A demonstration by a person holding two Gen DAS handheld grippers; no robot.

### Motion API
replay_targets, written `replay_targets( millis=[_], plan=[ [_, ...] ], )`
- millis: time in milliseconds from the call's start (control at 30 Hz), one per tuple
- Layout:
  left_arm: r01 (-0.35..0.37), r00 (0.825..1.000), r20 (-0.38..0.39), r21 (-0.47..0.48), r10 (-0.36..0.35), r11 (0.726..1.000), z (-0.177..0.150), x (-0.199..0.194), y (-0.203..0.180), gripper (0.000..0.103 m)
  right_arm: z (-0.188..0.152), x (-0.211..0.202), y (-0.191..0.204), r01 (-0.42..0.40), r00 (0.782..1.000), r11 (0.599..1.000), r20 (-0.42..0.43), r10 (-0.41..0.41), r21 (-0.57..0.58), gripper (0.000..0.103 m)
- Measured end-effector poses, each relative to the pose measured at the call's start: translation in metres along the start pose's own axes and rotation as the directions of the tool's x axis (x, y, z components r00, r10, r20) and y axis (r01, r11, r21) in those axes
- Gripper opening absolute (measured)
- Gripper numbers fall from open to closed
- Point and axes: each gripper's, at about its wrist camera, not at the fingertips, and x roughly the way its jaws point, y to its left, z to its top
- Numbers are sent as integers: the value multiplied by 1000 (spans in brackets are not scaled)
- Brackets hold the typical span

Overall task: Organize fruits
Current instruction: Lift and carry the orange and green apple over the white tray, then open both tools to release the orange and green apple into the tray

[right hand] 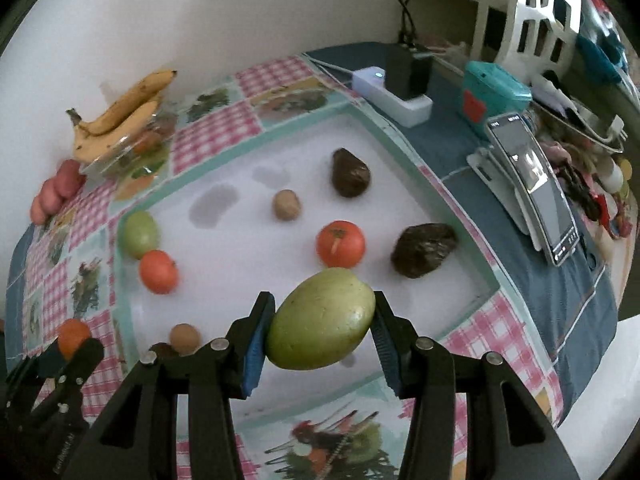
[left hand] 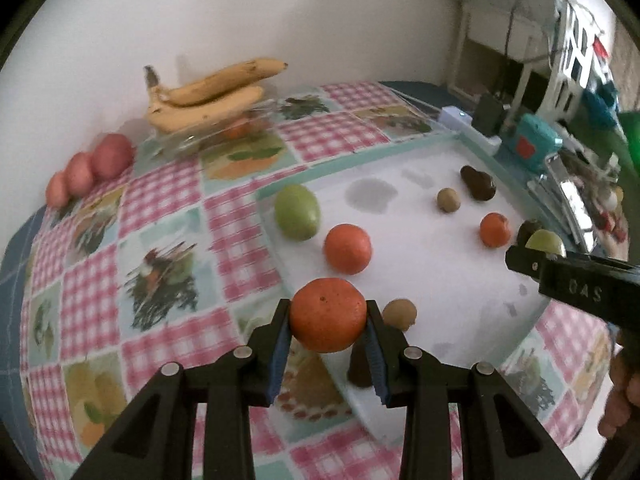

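Observation:
My left gripper (left hand: 328,336) is shut on an orange (left hand: 328,314) and holds it above the near left edge of the white mat (left hand: 440,264). My right gripper (right hand: 320,344) is shut on a green mango (right hand: 322,318) above the mat's near edge (right hand: 248,280). On the mat lie a second green mango (right hand: 138,234), two oranges (right hand: 158,272) (right hand: 341,243), two dark avocados (right hand: 350,174) (right hand: 424,250) and two small brown fruits (right hand: 286,205) (right hand: 185,338). The left gripper with its orange also shows in the right wrist view (right hand: 74,340).
A clear dish with bananas (left hand: 208,92) stands at the back by the wall. Red apples (left hand: 92,168) lie at the left table edge. A phone on a stand (right hand: 532,184), a teal box (right hand: 492,94) and a white charger (right hand: 392,94) crowd the right side.

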Motion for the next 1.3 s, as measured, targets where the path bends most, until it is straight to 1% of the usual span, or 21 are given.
replay_targets(
  millis=[67, 167, 300, 467, 667, 767, 933, 1300],
  plan=[
    [-10, 1000, -11, 8, 10, 1000, 5, 10, -4, 37, -1, 4, 0, 0, 1000, 1000, -16, 0, -6, 50],
    [-4, 999, -34, 4, 4, 1000, 11, 22, -5, 37, -2, 9, 0, 2, 999, 1000, -34, -2, -13, 50],
    [-7, 998, -67, -2, 6, 1000, 12, 34, -6, 37, -3, 17, 8, 10, 998, 998, -59, -13, -56, 50],
    [3, 993, -117, -6, -4, 1000, 12, 49, -7, 37, -4, 32, 10, 10, 995, 998, -100, -16, -59, 50],
    [-8, 992, -128, 24, 11, 1000, 13, 57, -13, 37, -5, 41, 6, 18, 992, 999, -124, -23, -48, 50],
    [-11, 992, -127, 20, 14, 1000, 14, 60, -12, 37, -6, 45, 6, 25, 991, 998, -133, -31, -50, 50],
    [7, 991, -130, -10, -9, 1000, 14, 64, -5, 37, -7, 48, 5, 40, 990, 998, -135, -47, -57, 50],
    [34, 989, -144, 8, -32, 999, 14, 58, -8, 38, -5, 52, 9, 49, 990, 997, -131, -57, -62, 50]
  ],
)
